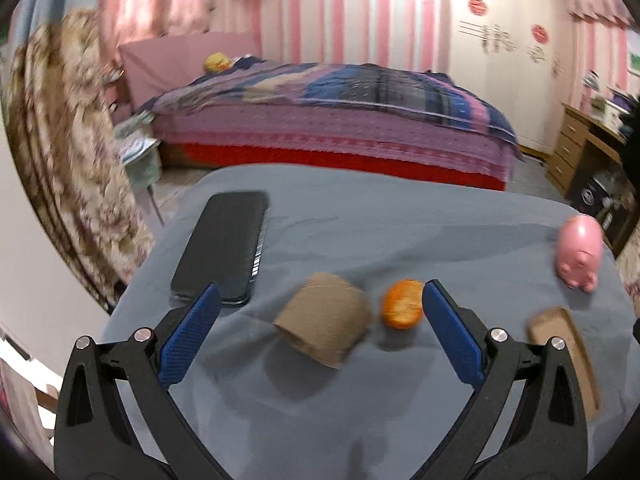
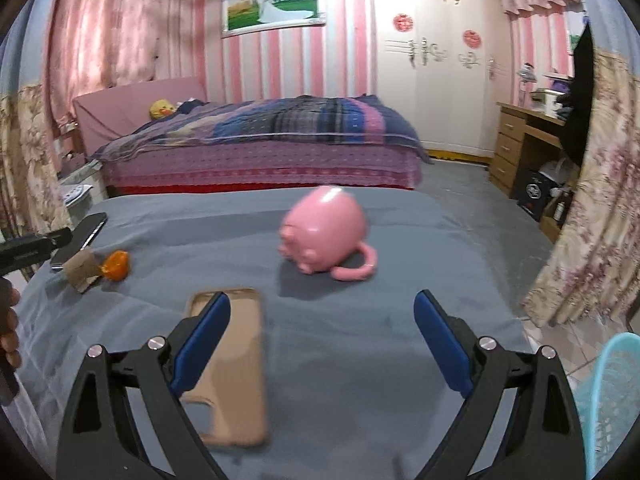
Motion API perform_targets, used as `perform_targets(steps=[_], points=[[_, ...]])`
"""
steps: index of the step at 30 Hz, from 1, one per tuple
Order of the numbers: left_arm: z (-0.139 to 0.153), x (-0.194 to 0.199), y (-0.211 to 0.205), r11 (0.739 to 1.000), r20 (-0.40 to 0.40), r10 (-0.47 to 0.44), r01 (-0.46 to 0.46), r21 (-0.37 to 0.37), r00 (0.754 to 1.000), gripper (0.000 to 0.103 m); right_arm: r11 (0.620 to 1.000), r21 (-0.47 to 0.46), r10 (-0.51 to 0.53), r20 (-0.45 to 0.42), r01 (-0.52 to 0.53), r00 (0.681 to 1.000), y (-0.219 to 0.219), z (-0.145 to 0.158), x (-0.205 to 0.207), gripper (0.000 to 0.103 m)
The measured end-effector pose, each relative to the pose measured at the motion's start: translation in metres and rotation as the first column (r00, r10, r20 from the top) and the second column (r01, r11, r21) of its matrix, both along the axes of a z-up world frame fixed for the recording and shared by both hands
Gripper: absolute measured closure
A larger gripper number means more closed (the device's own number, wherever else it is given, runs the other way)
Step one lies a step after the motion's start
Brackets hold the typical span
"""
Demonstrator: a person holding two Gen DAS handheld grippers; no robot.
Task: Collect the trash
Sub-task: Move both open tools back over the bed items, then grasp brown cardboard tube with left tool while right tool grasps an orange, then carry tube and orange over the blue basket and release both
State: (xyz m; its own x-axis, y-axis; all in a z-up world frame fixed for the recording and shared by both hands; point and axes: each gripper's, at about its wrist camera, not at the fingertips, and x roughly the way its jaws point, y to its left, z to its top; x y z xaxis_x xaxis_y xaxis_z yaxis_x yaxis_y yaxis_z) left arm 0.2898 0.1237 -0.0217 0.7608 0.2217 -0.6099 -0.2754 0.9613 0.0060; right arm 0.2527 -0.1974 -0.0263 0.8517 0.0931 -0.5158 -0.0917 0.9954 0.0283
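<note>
Left wrist: left gripper wide, cardboard tube and orange peel between fingers; right gripper wide, empty, pink pig mug ahead

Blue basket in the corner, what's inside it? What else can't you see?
- Blue basket, right wrist view: cut off by the picture edge; its inside is hidden.
- Tan phone case, left wrist view: blurred, partly behind the left gripper fingers.
- Cardboard tube, right wrist view: small, blurred.
</note>
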Motion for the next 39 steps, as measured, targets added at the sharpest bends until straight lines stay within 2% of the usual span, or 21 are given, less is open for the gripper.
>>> perform_targets(steps=[5,9,11,14,17,21,24,27,31,35,39], points=[[-0.026,0.013,0.019,0.999,-0.029,0.039,-0.039,0.003,0.999,0.009,0.999,-0.006,0.032,-0.005,-0.032,0.999,0.023,-0.005,0.009,0.012],[-0.042,0.021,0.022,0.999,-0.063,0.014,-0.016,-0.036,0.998,0.024,0.999,-0.005,0.046,-0.017,-0.046,0.999,0.036,-0.009,0.014,0.012],[-0.043,0.023,0.020,0.999,-0.065,-0.013,0.010,-0.040,0.998,0.028,0.999,-0.002,0.051,-0.024,-0.051,0.998,0.040,-0.011,0.016,0.012],[-0.044,0.023,0.013,0.998,-0.071,-0.054,0.051,-0.043,0.996,0.046,0.998,-0.010,0.057,-0.028,-0.058,0.998,0.046,-0.013,0.017,0.012],[-0.043,0.022,0.004,0.997,-0.068,-0.079,0.079,-0.010,0.995,0.049,0.998,-0.021,0.062,-0.032,-0.062,0.998,0.052,-0.016,0.018,0.012],[-0.041,0.020,0.003,0.996,-0.064,-0.083,0.082,-0.018,0.995,0.054,0.998,-0.016,0.065,-0.041,-0.065,0.997,0.058,-0.018,0.021,0.012],[-0.031,0.015,0.007,0.998,-0.040,-0.066,0.065,-0.008,0.997,0.057,0.997,-0.009,0.070,-0.042,-0.070,0.997,0.066,-0.019,0.024,0.012],[-0.009,0.002,0.011,0.999,0.022,-0.043,0.043,0.011,0.999,0.057,0.996,0.011,0.084,-0.039,-0.084,0.996,0.080,-0.017,0.029,0.012],[0.018,-0.014,0.013,0.997,0.081,-0.023,0.017,0.074,0.996,0.057,0.990,0.039,0.134,-0.037,-0.133,0.990,0.111,-0.016,0.041,0.012],[0.036,-0.027,0.026,0.997,0.119,-0.002,-0.008,0.081,0.993,0.057,0.981,0.045,0.191,-0.050,-0.188,0.980,0.145,-0.018,0.050,0.012],[0.045,-0.035,0.046,0.997,0.140,0.045,-0.053,0.057,0.989,0.057,0.967,0.008,0.253,-0.074,-0.253,0.965,0.186,-0.024,0.063,0.012]])
